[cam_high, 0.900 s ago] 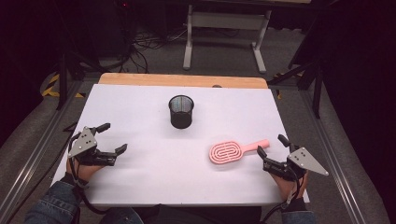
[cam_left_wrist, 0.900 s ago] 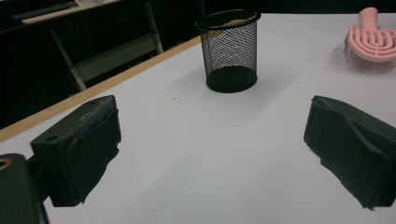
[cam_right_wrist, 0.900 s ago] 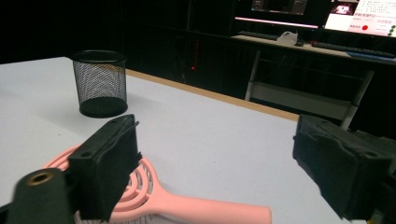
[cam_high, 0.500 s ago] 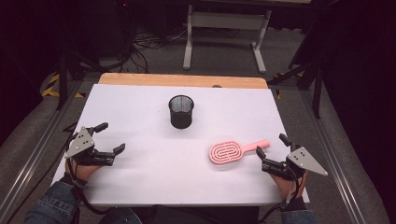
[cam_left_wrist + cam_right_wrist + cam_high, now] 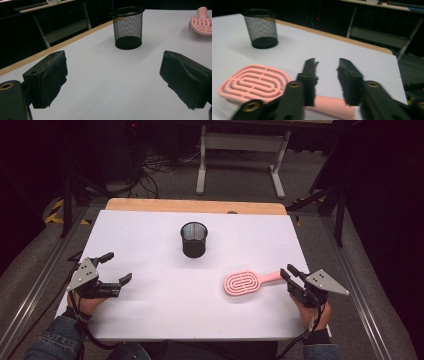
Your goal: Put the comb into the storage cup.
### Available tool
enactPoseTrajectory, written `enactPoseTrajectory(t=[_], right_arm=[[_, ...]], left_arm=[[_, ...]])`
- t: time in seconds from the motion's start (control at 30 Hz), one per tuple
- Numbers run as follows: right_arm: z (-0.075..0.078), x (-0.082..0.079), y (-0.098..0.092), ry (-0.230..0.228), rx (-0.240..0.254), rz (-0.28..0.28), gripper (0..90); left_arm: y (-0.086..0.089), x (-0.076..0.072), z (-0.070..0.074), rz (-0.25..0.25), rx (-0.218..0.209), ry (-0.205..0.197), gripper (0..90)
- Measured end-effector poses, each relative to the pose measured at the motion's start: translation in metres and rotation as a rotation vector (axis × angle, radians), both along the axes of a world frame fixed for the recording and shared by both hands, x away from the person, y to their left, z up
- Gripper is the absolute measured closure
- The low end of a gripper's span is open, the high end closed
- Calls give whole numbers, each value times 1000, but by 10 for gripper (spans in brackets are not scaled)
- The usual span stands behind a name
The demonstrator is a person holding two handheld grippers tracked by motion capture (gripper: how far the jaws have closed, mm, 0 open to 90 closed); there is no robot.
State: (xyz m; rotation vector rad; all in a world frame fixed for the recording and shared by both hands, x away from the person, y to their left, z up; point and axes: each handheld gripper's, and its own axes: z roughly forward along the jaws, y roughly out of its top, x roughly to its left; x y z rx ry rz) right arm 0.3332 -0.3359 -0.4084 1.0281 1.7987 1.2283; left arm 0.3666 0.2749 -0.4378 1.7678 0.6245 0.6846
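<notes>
The right tool (image 5: 290,273) rests low at the desk's (image 5: 150,235) right edge, jaws parted, hovering above the pink hairbrush's (image 5: 248,281) handle without pinching it. The left tool (image 5: 116,268) sits wide open, empty, at the left. Since the earlier frames, neither hand has moved; the brush lies right of centre.

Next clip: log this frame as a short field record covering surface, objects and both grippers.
surface: white table top with a wooden far edge
holder: black mesh pencil cup, upright, centre-far
brush: pink hairbrush, lying flat, handle toward the right gripper
left gripper: jaws wide open, nothing between them, near left
right gripper: jaws narrowly apart over the brush handle end, grip not confirmed
</notes>
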Motion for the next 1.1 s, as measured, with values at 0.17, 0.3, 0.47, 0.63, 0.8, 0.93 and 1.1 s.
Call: enactPoseTrajectory(t=[0.17,0.3,0.47,0.63,0.8,0.93,1.1], right_arm=[[3,34,-9,153,-32,-55,898],[0,60,-8,283,-83,-78,900],[-11,79,-2,381,-121,-85,900],[-20,85,-6,440,-117,-107,900],[-26,90,-9,492,-115,-117,900],[-29,91,-8,522,-123,-102,900],[-32,90,-3,547,-141,-85,900]], left_arm=[[-1,1,-2,-13,14,15,109],[-1,1,-2,-27,16,15,152],[1,1,-2,-18,9,11,131],[2,1,-2,-1,5,11,96],[2,1,-2,30,-6,2,50],[1,1,-2,26,-1,8,48],[1,1,-3,24,1,7,48]])
